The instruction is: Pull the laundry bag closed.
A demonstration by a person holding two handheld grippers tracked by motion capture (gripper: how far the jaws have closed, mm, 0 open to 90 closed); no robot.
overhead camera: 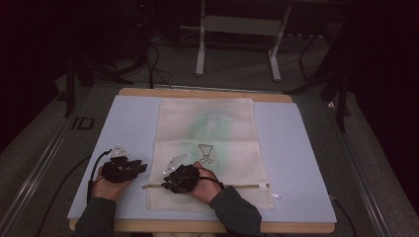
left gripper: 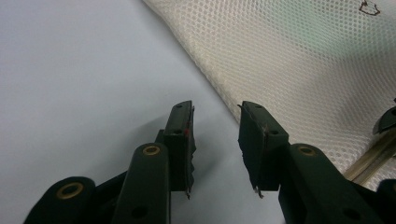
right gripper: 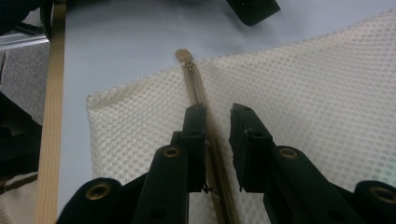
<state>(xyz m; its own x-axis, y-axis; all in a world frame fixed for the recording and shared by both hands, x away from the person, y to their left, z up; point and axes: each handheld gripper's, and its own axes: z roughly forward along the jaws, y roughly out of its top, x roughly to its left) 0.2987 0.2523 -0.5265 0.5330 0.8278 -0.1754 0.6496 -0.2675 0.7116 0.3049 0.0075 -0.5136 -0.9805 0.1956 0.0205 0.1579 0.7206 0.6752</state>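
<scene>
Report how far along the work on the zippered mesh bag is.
Done: the cream mesh laundry bag lies flat on the pale blue mat. In hand: the right hand-held gripper straddles the beige zipper with jaws open, nothing gripped; the left hand-held gripper hovers open beside the bag's edge. Left: gripping and working the zipper.

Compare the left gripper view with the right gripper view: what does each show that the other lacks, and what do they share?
Left gripper view: its hand-held gripper open over bare blue mat, beside the mesh bag's edge, and a dark printed mark on the bag. Right gripper view: its hand-held gripper open astride the zipper, the zipper's end tab, and the table's wooden edge. Both: the cream mesh bag and the blue mat.
</scene>
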